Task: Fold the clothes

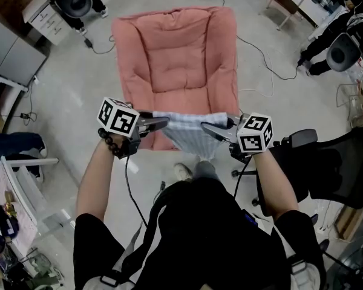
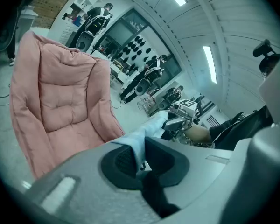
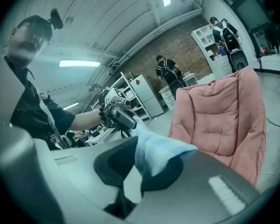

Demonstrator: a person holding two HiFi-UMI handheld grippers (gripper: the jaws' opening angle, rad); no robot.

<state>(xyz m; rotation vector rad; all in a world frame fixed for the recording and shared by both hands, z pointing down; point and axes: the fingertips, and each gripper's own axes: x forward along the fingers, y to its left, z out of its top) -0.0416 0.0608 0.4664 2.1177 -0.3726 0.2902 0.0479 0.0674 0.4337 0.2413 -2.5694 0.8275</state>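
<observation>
Where fingers [image 2: 117,161] clamp, cloth [image 1: 190,132] corners hidden

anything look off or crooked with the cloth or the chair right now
Nothing stands out. The pale checked cloth hangs between the left gripper and right gripper, both shut on it, its top edge roughly level, at the front edge of the pink chair. No tear or spill shows.
</observation>
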